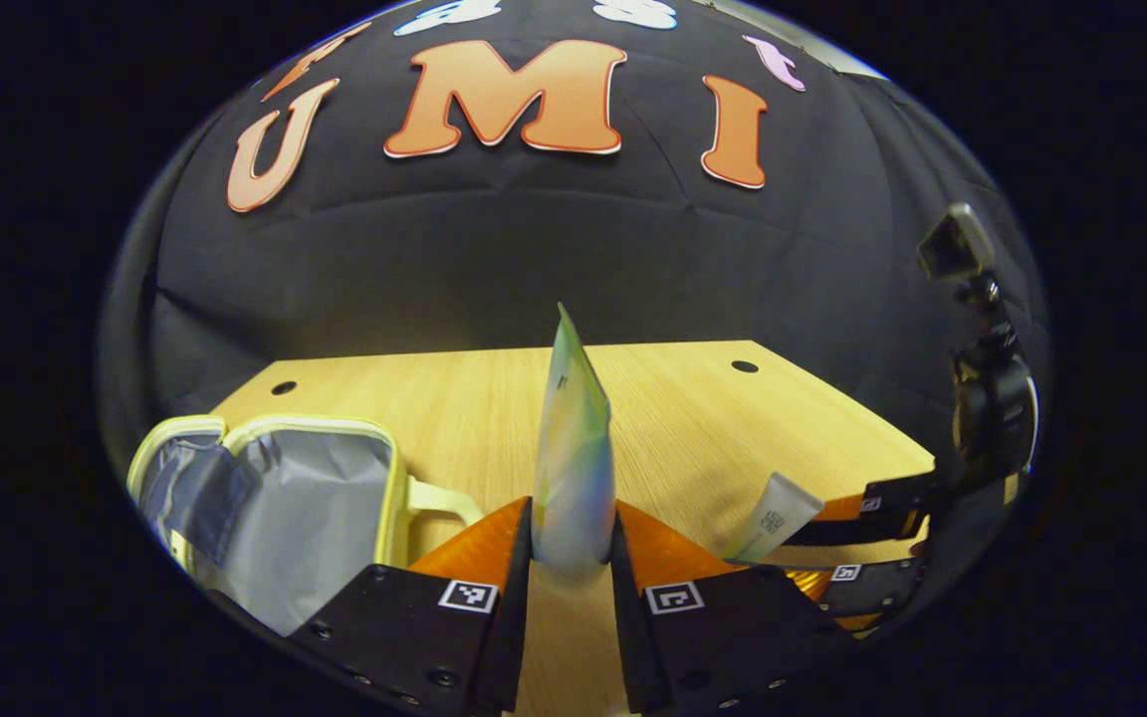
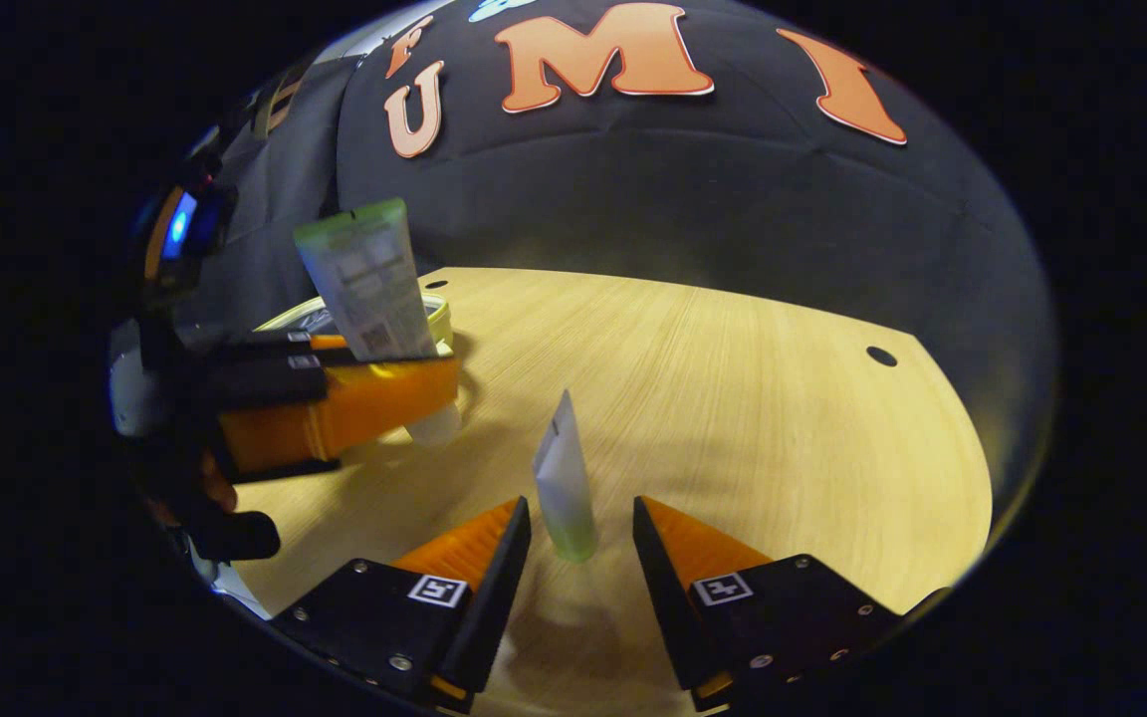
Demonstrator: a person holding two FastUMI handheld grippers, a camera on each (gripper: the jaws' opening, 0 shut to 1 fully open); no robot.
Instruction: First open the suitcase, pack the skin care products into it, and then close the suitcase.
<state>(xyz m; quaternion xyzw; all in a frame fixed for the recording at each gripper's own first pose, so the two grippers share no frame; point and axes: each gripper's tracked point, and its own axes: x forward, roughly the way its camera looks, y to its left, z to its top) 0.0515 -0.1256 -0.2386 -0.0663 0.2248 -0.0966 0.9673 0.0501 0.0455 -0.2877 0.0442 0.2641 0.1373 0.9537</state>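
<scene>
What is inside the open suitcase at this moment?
In the left gripper view, the suitcase shows grey lining and a flap pocket, with no product visible there. Its near bottom is cut off. The left tool holds a tube beside it.

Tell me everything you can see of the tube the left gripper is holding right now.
The large tube is a soft plastic squeeze tube, pale with a green tint, and has printed text on the side seen in the right gripper view. It stands upright, flat crimped end up, cap end down. The left gripper clamps its lower body, both fingers pressing its sides. It hangs above the wooden table, touching nothing else, to the right of the open suitcase.
</scene>
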